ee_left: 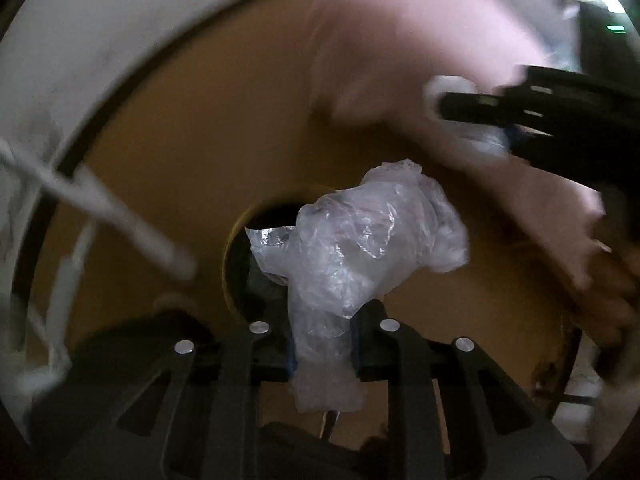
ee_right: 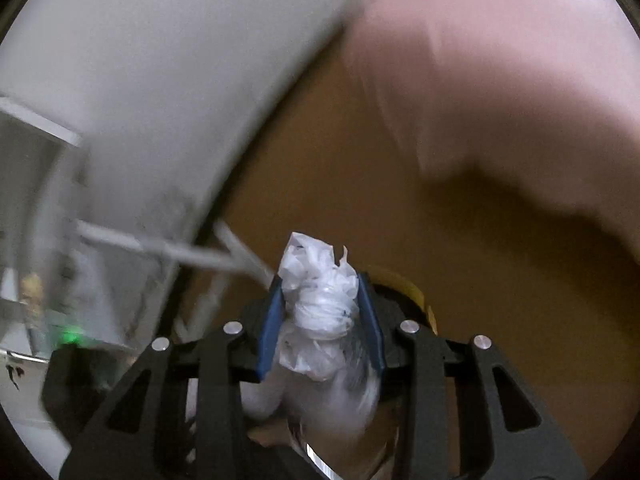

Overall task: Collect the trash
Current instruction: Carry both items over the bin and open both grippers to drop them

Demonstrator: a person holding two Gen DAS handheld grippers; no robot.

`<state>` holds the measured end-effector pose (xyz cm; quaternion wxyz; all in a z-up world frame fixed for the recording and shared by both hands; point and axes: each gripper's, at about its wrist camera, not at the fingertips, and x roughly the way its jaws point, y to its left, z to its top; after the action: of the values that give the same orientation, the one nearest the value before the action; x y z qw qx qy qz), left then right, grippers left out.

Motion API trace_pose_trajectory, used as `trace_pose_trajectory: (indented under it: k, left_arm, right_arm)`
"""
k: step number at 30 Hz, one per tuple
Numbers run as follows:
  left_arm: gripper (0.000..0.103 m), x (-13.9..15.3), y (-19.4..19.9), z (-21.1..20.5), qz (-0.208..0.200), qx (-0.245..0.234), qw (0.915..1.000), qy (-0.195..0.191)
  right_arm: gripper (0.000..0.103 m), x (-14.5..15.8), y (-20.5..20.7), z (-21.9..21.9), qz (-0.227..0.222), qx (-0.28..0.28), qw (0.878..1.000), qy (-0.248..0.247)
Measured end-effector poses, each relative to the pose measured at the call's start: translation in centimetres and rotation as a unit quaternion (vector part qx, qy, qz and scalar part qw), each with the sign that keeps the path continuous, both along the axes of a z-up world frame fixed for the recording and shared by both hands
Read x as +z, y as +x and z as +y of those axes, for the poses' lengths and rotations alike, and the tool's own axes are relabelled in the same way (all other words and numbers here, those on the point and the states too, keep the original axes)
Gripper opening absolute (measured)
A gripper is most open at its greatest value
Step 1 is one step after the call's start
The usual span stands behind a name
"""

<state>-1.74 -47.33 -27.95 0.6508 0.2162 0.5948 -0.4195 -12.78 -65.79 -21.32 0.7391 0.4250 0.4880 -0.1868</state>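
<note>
My left gripper (ee_left: 322, 316) is shut on a crumpled clear plastic bag (ee_left: 360, 236), which sticks up and forward from between the fingers. My right gripper (ee_right: 324, 308) is shut on a wad of white crumpled plastic (ee_right: 320, 300) held between its blue pads (ee_right: 269, 328). The right gripper (ee_left: 472, 110) also shows in the left wrist view at the upper right, dark and blurred, with the white wad (ee_left: 452, 88) at its tip. A round dark hole with a yellow rim (ee_left: 260, 240) lies in the brown surface (ee_left: 200, 140) behind the clear bag.
A pink cloth (ee_left: 420, 40) covers the upper right in both views (ee_right: 500, 80). A white wall (ee_right: 160, 60) runs along the left. A blurred white cable (ee_left: 100, 208) crosses the left side. A device with a green light (ee_right: 70, 336) sits low on the left.
</note>
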Motion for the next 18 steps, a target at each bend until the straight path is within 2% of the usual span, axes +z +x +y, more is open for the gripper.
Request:
trace_pose_trajectory:
  k: [2,3,5,9,11,12,13,14,15,18]
  left_arm:
    - [0.016,-3.4,0.2,-0.1,-0.005,0.0,0.9991,0.042]
    - [0.016,-5.1,0.2,-0.1,-0.003,0.001,0.9981,0.062]
    - [0.016,-6.5,0.5,0.2,0.014,0.008,0.9971,0.075]
    - [0.016,-6.3,0.9,0.3,0.015,0.005,0.9971,0.074]
    - [0.021,-6.2,1.1,0.5,0.021,0.001,0.9968,0.077]
    - [0.04,-6.3,0.9,0.6,0.023,0.001,0.9967,0.078]
    - [0.068,-6.3,0.6,0.6,0.027,-0.002,0.9964,0.081]
    - [0.078,-5.9,0.1,0.6,0.018,-0.008,0.9971,0.074]
    - [0.085,-5.5,-0.4,0.7,0.007,-0.019,0.9978,0.064]
    - [0.09,-4.6,-1.7,0.5,-0.007,-0.045,0.9977,0.051]
  right_arm:
    - [0.036,-4.6,0.3,0.4,0.037,0.011,0.998,0.052]
    - [0.036,-5.8,0.5,0.4,0.046,0.01,0.997,0.068]
    - [0.036,-7.2,0.4,0.1,0.057,0.006,0.995,0.081]
    - [0.036,-8.3,1.0,0.0,0.065,0.006,0.993,0.095]
    - [0.038,-8.1,1.1,0.4,0.066,0.01,0.993,0.097]
    - [0.05,-8.2,1.5,0.6,0.07,0.009,0.993,0.095]
    - [0.078,-8.3,1.5,0.4,0.076,0.008,0.992,0.096]
    - [0.089,-8.4,1.4,0.2,0.084,0.007,0.992,0.099]
    - [0.093,-8.2,1.4,0.1,0.085,0.005,0.992,0.094]
    - [0.093,-7.8,0.9,-0.1,0.078,-0.004,0.992,0.098]
